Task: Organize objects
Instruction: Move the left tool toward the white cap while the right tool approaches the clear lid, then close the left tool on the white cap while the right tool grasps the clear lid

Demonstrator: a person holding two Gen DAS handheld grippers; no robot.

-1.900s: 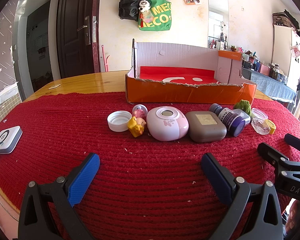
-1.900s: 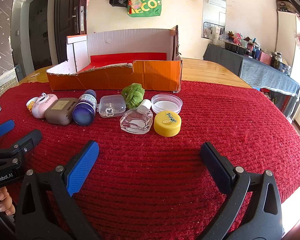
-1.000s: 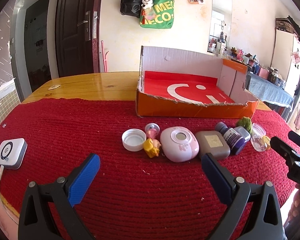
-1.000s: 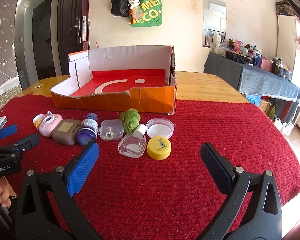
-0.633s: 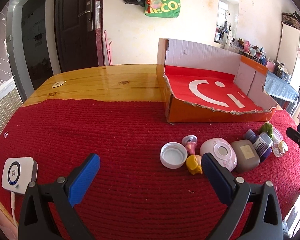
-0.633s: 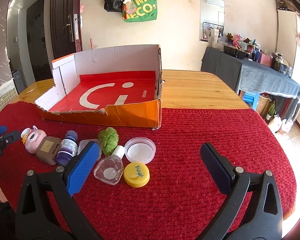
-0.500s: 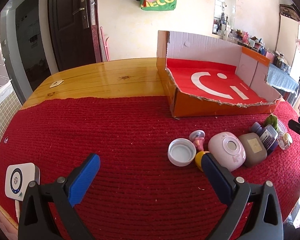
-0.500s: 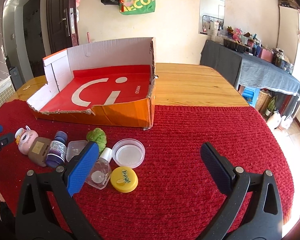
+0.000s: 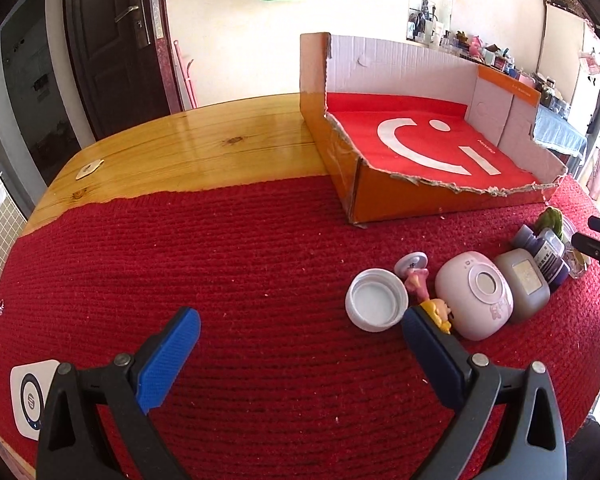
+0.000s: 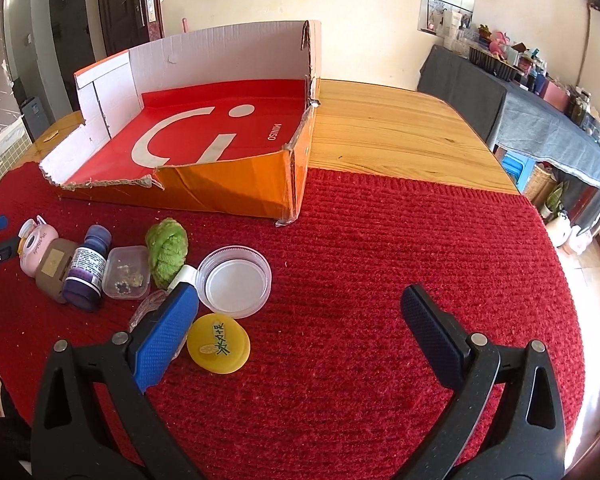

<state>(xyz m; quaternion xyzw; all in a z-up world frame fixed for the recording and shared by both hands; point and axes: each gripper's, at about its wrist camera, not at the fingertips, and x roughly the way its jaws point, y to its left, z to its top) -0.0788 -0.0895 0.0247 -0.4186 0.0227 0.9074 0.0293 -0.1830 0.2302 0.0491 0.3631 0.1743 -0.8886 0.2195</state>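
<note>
Both tools hang spread wide and empty above the red knitted cloth point(image 9: 228, 264) on the wooden bench point(image 9: 188, 152): the left tool point(image 9: 300, 344) and the right tool point(image 10: 298, 330). The torn orange box point(image 10: 228, 184) with a red floor sits at 11 o'clock in the right view and holds nothing. A row of small things lies before it: white cap point(image 9: 376, 305), pink round case point(image 9: 474, 300), brown case point(image 9: 523, 282), purple bottle point(image 10: 87, 268), clear box point(image 10: 126, 267), green fuzzy ball point(image 10: 166, 251), clear lid point(image 10: 234, 281), yellow cap point(image 10: 219, 343).
</note>
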